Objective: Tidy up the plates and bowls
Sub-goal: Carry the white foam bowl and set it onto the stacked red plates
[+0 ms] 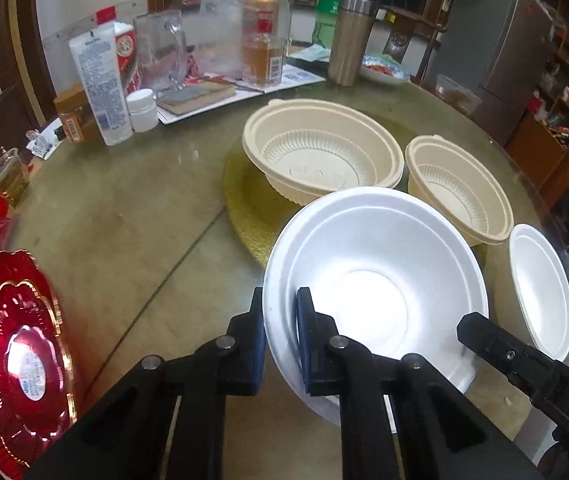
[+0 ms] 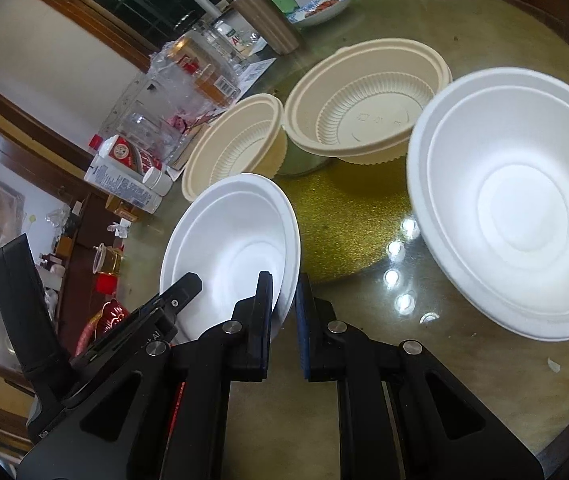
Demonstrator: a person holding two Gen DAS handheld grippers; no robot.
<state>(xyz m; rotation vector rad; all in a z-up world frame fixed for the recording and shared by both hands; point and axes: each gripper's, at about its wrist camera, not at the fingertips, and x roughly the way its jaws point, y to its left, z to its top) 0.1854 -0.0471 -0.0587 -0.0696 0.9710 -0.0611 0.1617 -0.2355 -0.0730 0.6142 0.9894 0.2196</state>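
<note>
Nearest, at the bottom of the left wrist view: left gripper (image 1: 280, 304), clenched on the near left rim of a white bowl (image 1: 376, 280), one blue pad inside the wall and one outside. On the same bowl's right rim, right gripper (image 2: 284, 284), likewise clamped, its pads pinching the thin white edge from both sides; in the left view only one black finger of it shows, lying against that rim. Held, then, by both grippers at once, one to each side. Sits tipped a little towards the cameras; cannot tell whether its base is clear of the table (image 1: 144, 220).

Just right of the held bowl, apart from it: second white bowl (image 1: 540, 292), upright on the glass top, touched by neither gripper. Far off to the near left, at the table's edge: red plate (image 1: 16, 360) with scalloped gold trim and a small label at its middle.

Under and beyond the held bowl: round gold mat (image 1: 244, 208), glittery, lying flat beneath the glass. Farther back, over that mat: left beige bowl (image 1: 324, 152), ribbed inside, open side up. Just beside it to the right, rims near or touching, cannot tell which: right beige bowl (image 1: 460, 192), same ribbing, tilted slightly.

Farthest, along the back of the table: white tube (image 1: 100, 84) standing on its cap, small white jar (image 1: 140, 110) beside it, book (image 1: 200, 96) lying flat, steel tumbler (image 1: 350, 40), green bottle (image 1: 330, 4) behind that, and patterned dish (image 1: 384, 68) to the tumbler's right.
</note>
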